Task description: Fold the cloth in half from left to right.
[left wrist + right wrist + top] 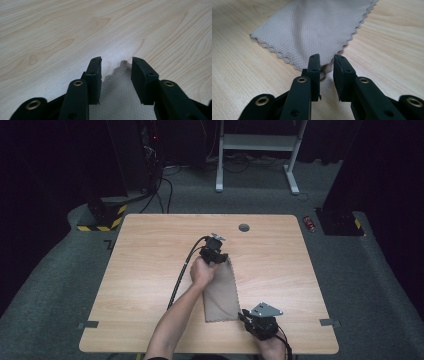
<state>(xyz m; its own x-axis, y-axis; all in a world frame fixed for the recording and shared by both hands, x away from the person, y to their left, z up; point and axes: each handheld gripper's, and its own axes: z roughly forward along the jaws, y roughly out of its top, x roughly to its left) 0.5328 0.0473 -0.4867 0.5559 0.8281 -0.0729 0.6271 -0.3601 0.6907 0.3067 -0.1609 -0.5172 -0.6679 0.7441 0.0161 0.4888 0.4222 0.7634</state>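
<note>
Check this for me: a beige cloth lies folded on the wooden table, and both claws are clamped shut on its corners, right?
Not quite. The cloth does lie on the table, but both claws stand open: the left claw and right claw show gaps in their gripper views.

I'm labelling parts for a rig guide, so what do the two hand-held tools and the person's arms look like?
Both tools are black. The left tool trails a thick black cable across the table and carries a small grey plate on top. The right tool bears a larger grey three-cornered plate. Up close, each has two flat black jaws on arms with brass-coloured rivets. The left forearm is bare, with no sleeve visible.
</note>
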